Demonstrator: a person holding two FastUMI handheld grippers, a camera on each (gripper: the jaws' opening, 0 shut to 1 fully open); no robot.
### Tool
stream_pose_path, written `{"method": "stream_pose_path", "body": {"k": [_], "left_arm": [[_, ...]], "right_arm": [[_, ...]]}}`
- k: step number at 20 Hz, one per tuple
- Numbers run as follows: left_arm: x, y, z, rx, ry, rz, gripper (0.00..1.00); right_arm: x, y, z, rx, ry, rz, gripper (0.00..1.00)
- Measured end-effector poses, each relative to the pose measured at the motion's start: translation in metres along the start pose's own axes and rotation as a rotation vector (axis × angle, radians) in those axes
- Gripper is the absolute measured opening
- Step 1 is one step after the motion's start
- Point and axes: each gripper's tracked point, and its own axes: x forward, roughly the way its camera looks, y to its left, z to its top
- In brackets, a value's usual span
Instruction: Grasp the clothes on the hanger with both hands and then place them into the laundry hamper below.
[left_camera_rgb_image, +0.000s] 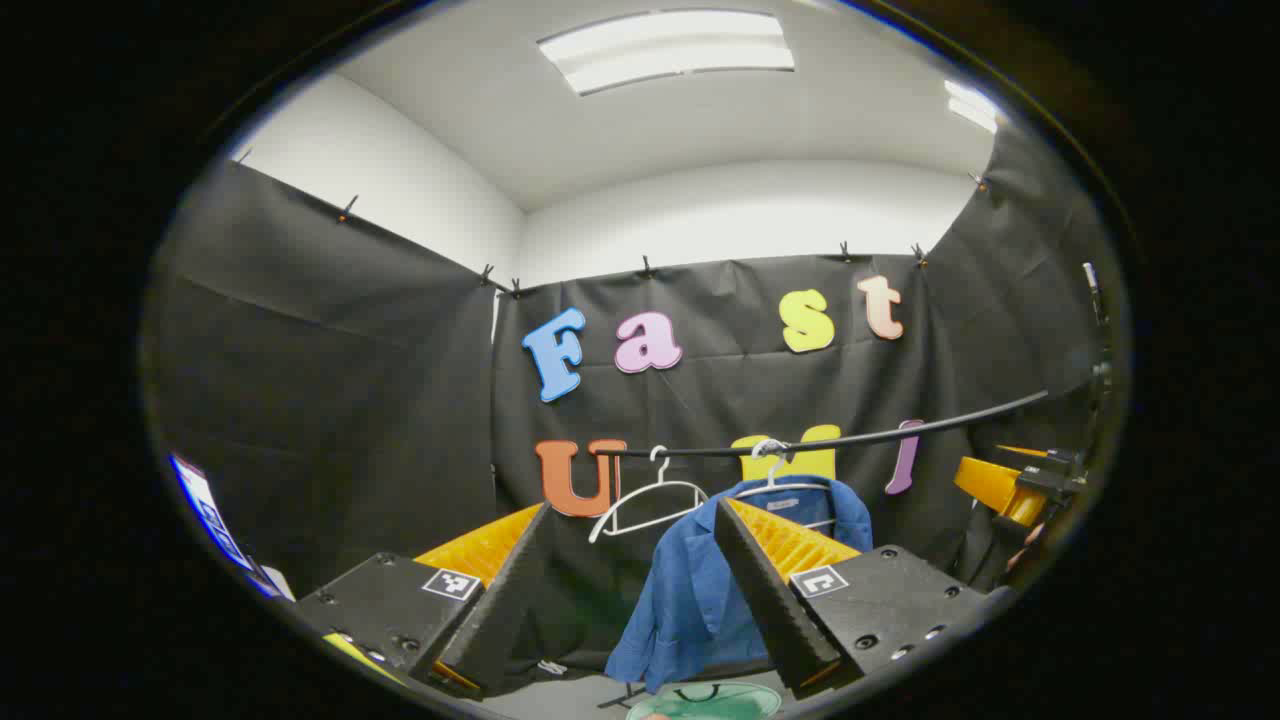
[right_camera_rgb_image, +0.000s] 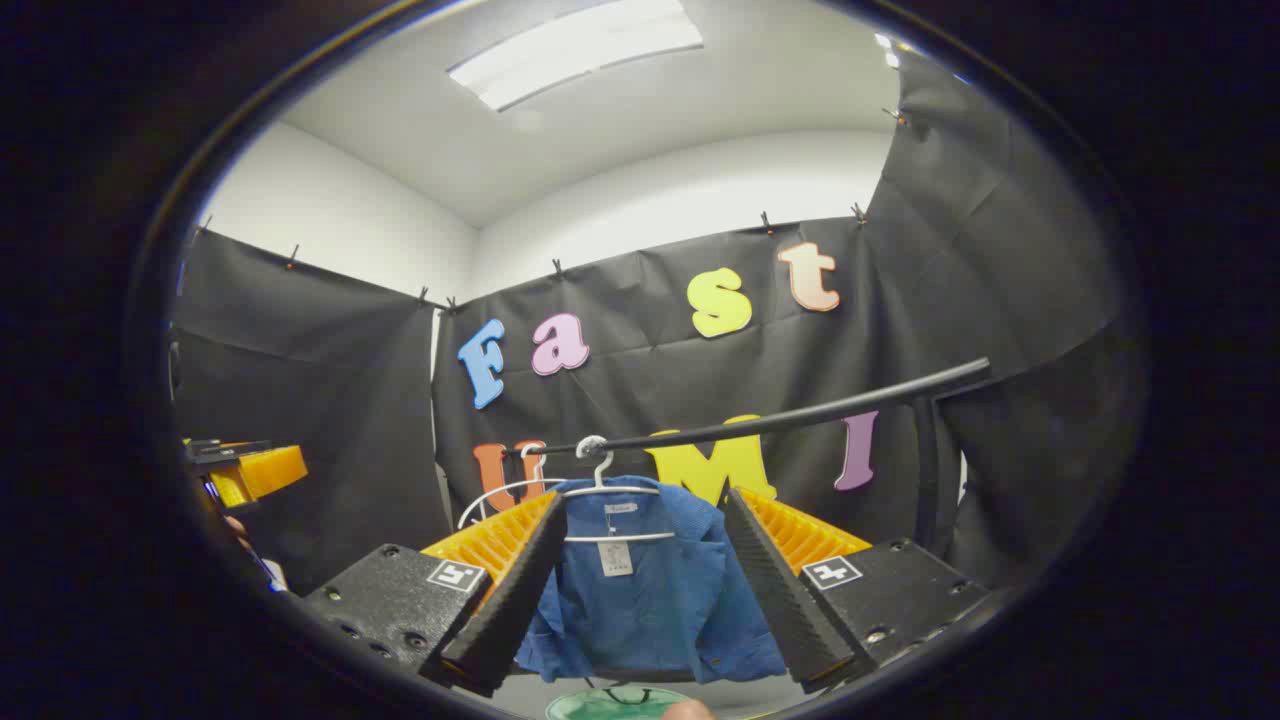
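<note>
So here's the setup: a blue short-sleeved cotton shirt (right_camera_rgb_image: 650, 600) hangs on a thin white wire hanger (right_camera_rgb_image: 600, 478) hooked over a black horizontal rail (right_camera_rgb_image: 780, 418). In the right gripper view it sits dead centre, framed between the right gripper (right_camera_rgb_image: 640, 570), whose jaws are spread wide with nothing between them. The shirt is still a bit beyond the tips, not touching. A small white tag (right_camera_rgb_image: 614, 556) dangles at the collar.

In the left gripper view the same shirt (left_camera_rgb_image: 690, 600) shows just right of centre, hanging partly behind the left gripper's (left_camera_rgb_image: 630, 560) right-hand finger. Those jaws are wide open too, holding nothing. A second, bare white wire hanger (left_camera_rgb_image: 645, 500) hangs on the rail (left_camera_rgb_image: 830, 440) just left of the shirt's hanger.

Right below the shirt, at the bottom edge of both views, you can just catch the round green rim of the laundry hamper (right_camera_rgb_image: 600, 705). The other gripper peeks in at the far side of each view.
</note>
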Motion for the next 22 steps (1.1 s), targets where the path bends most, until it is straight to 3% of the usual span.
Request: {"method": "stream_pose_path", "body": {"k": [15, 20, 22], "left_arm": [[0.007, -0.001, -0.031, -0.012, 0.064, 0.001, 1.0], [0.015, -0.01, -0.04, 0.001, 0.099, -0.024, 0.96], [0.016, -0.014, -0.046, 0.009, 0.115, -0.039, 1.0]], "right_arm": [[0.013, -0.016, -0.011, -0.094, 0.017, -0.059, 1.0], [0.029, -0.003, -0.021, -0.097, 0.054, -0.04, 1.0], [0.036, 0.006, -0.02, -0.103, 0.057, -0.021, 1.0]]}}
